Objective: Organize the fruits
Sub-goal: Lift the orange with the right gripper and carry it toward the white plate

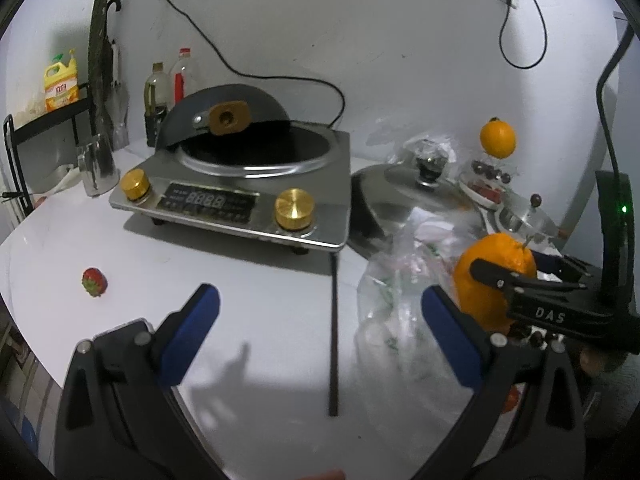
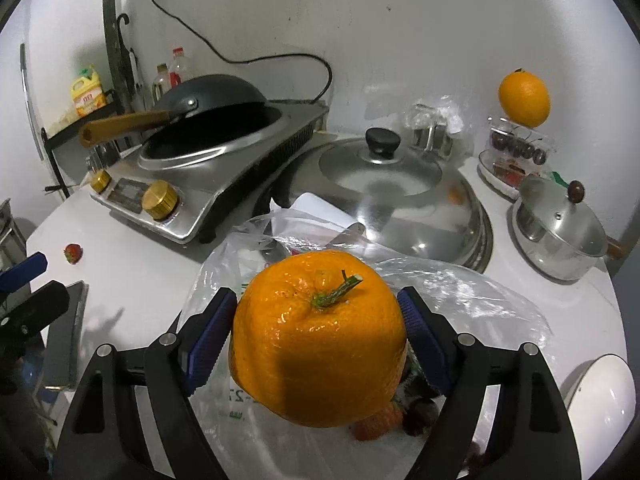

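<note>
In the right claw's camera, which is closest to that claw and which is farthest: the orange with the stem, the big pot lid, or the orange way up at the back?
1. Orange with the stem: right between the right claw's fingers.
2. Big pot lid: in the middle, past the plastic bag.
3. Back orange: far right, up by the wall.

Two oranges (image 2: 320, 336) (image 2: 524, 98), one strawberry (image 1: 95, 282), one wok (image 2: 208, 94), two lids (image 2: 380, 168) (image 2: 560, 210).
</note>
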The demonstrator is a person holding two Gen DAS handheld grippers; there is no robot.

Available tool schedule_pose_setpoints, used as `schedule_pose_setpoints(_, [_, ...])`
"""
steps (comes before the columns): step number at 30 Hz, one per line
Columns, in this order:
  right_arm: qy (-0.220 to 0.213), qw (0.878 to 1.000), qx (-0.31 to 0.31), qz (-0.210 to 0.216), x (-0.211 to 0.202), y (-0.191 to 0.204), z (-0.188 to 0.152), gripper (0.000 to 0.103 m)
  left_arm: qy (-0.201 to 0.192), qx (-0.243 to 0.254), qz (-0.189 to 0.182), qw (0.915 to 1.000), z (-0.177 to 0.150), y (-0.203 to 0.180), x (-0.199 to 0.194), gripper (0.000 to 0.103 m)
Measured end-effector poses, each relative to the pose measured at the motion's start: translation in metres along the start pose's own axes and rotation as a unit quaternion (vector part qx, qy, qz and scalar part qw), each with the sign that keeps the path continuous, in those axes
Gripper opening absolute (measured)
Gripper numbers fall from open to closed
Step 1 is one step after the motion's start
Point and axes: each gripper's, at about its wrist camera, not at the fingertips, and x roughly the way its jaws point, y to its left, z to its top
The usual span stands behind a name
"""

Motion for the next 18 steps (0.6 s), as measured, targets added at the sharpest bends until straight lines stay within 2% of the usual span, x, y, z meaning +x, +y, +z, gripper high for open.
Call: schedule_pose_setpoints(18, [-0.027, 0.999, 0.015, -0.013, -0.067, -0.041, -0.024, 0.084, -0.005, 0.018, -0.023, 0.9995, -0.014, -0.061, -0.027, 0.102])
